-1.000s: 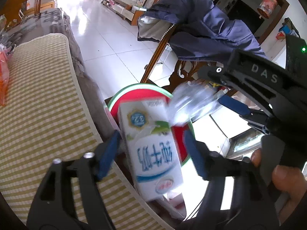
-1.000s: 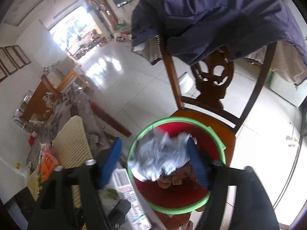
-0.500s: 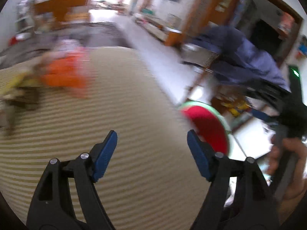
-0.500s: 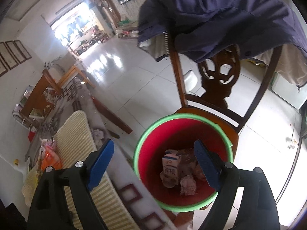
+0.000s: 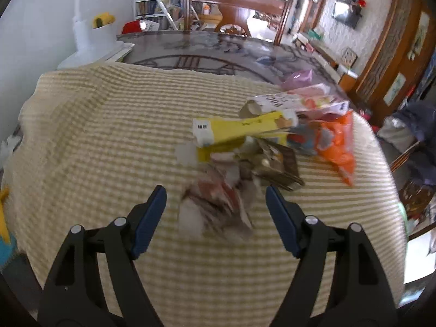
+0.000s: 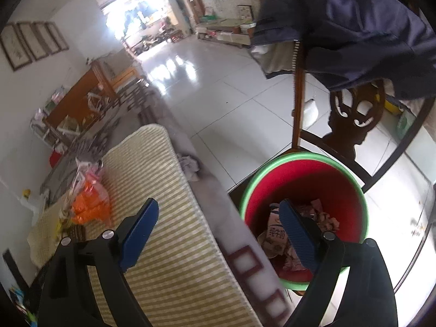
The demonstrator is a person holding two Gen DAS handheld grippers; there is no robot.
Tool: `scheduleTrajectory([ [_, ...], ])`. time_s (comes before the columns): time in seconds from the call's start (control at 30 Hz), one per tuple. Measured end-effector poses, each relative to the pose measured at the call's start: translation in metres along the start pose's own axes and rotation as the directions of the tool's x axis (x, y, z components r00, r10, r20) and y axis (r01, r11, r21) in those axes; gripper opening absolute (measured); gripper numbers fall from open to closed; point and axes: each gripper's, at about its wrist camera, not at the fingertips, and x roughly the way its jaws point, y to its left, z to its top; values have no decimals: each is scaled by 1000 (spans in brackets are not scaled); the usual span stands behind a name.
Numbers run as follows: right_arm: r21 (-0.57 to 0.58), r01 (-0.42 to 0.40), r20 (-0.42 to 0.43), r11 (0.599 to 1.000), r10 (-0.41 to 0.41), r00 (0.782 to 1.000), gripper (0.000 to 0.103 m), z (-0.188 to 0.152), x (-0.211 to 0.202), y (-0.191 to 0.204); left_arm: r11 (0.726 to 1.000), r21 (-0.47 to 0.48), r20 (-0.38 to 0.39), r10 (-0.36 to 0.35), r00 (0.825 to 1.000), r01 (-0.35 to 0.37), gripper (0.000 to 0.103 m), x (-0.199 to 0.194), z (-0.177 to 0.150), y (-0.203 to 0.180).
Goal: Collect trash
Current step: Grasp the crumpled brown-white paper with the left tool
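My left gripper [image 5: 215, 218] is open above the yellow checked cloth [image 5: 95, 141]. A blurred crumpled wrapper [image 5: 215, 209] lies on the cloth between its fingertips, with the pads clear of it. Just beyond is a trash pile: a yellow box [image 5: 239, 133], a brown wrapper [image 5: 280, 166], an orange bag [image 5: 338, 147] and a white carton [image 5: 288, 102]. My right gripper [image 6: 218, 218] hangs over the table edge, its jaws opening with nothing between them. To its right stands the red bin [image 6: 299, 156] with a green rim, and a milk carton [image 6: 275, 231] and crumpled trash lie inside.
The bin sits on a wooden chair [image 6: 351, 125] with a dark blue jacket [image 6: 354, 27] draped over its back. The glass table [image 5: 190, 57] runs on past the cloth, with another chair [image 5: 234, 2] behind it. Tiled floor [image 6: 218, 90] lies beyond the table.
My left gripper let the milk carton fall into the bin and swung over to the trash pile on the cloth. The right gripper dropped its crumpled wrapper into the bin, shifted toward the table and spread wider.
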Motion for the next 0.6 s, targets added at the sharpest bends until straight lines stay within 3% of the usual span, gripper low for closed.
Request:
scheduleTrajectory([
  [0.03,-22,15,1,1000,-15,1000,87,-1,2,4,1000,13,-8,-2,1000,2,71,5,1,3],
  [0.1,-36,29,2,999,-29,1000,87,-2,4,8,1000,26,-33,-14,999,14,51,15,-2,3],
  [0.2,-31,22,7,999,-21,1000,87,-3,6,9,998,37,-21,-43,999,43,41,12,-14,6],
  [0.3,-59,19,13,998,-18,1000,87,-4,6,17,997,39,-30,-72,997,73,39,-3,-21,6],
  [0.43,-120,6,13,993,-4,1000,87,-10,8,34,979,-64,-13,-193,981,191,39,-44,-38,14],
  [0.6,-152,-87,-61,985,78,995,87,-19,25,62,951,-165,-5,-266,964,261,39,-76,-82,27],
])
